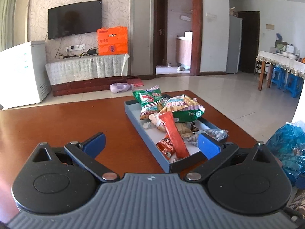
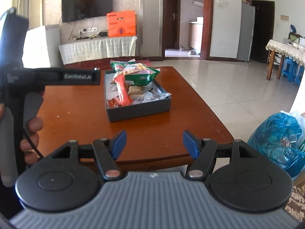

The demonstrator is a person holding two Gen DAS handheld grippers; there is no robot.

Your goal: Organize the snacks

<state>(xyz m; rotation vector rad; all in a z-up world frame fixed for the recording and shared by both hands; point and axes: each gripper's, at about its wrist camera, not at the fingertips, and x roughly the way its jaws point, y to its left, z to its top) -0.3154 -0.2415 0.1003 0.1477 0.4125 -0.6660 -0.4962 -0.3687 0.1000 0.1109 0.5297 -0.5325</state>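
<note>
A grey-blue open box (image 1: 133, 123) (image 2: 139, 111) sits on the brown wooden table (image 1: 57, 126) (image 2: 80, 114). It holds several snack packs: green bags (image 1: 150, 97) (image 2: 141, 76) piled at the far end, a long orange-red wrapper (image 1: 174, 133) (image 2: 123, 89), and small brown and clear packets at the near end. My left gripper (image 1: 151, 145) is open and empty, its right pad over the box's near right corner. My right gripper (image 2: 154, 143) is open and empty, above the table's near edge, well short of the box. The left gripper's body (image 2: 57, 77) shows at the left of the right wrist view.
A blue plastic bag (image 1: 287, 148) (image 2: 278, 141) sits off the table's right side. Beyond the table are tiled floor, a TV cabinet with an orange carton (image 1: 112, 41), a white appliance (image 1: 21, 72), and a dining table with blue stools (image 2: 291, 70) at far right.
</note>
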